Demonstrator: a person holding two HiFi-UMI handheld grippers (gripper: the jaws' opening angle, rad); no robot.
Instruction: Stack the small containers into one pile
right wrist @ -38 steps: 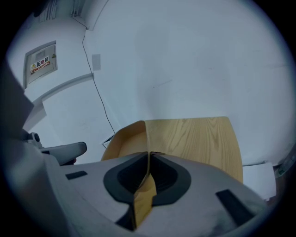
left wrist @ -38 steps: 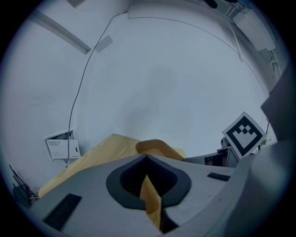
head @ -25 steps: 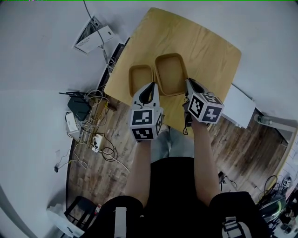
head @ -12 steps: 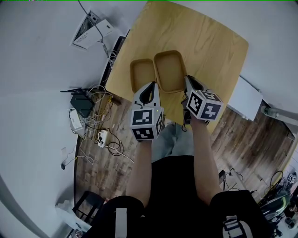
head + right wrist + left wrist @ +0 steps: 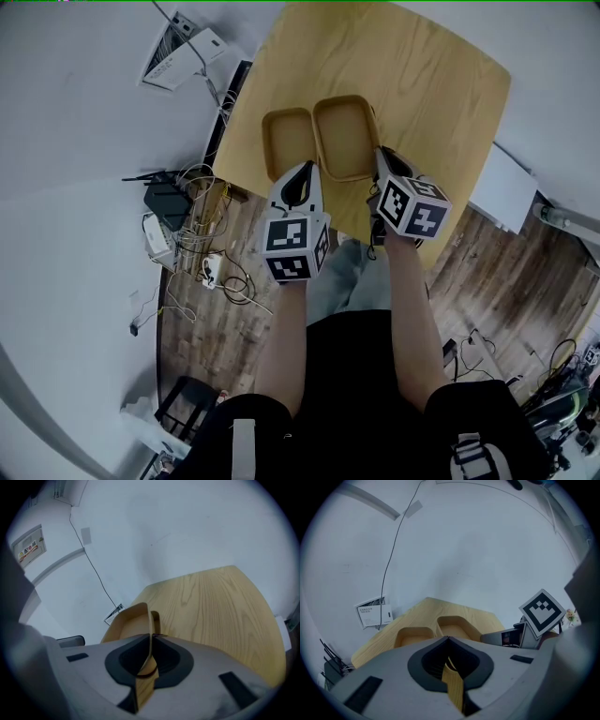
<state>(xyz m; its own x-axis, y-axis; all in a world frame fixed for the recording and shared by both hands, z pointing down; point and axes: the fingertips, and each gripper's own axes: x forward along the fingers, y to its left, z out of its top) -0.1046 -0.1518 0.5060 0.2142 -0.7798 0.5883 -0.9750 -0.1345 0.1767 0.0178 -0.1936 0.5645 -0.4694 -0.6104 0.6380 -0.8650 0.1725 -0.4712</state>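
The pale wooden table with rounded corners (image 5: 422, 84) fills the 12 o'clock part of the head view, standing on dark plank flooring (image 5: 487, 281). The person's two bare forearms reach up from 6 o'clock, each with a grey gripper topped by a marker cube.

The right gripper (image 5: 379, 155) pinches the thin side wall of the larger tan oblong container (image 5: 345, 136). In the right gripper view that wall stands on edge between the jaws and rises past their tips, with the container's hollow opening toward 10 o'clock. The left gripper (image 5: 302, 169) has its jaws pressed together at the tips, and nothing rises past them. Only a strip of wood colour shows through the slot behind the tips. Its tips sit at about 6 o'clock of the gap between the two containers.

The smaller tan oblong container (image 5: 286, 141) lies on the table just beside the larger one, at its 9 o'clock. I cannot tell whether the two rims touch.

A tangle of cables (image 5: 202, 248) lies on the floor at 9 o'clock of the left gripper, with a black box (image 5: 167, 200) beside it.
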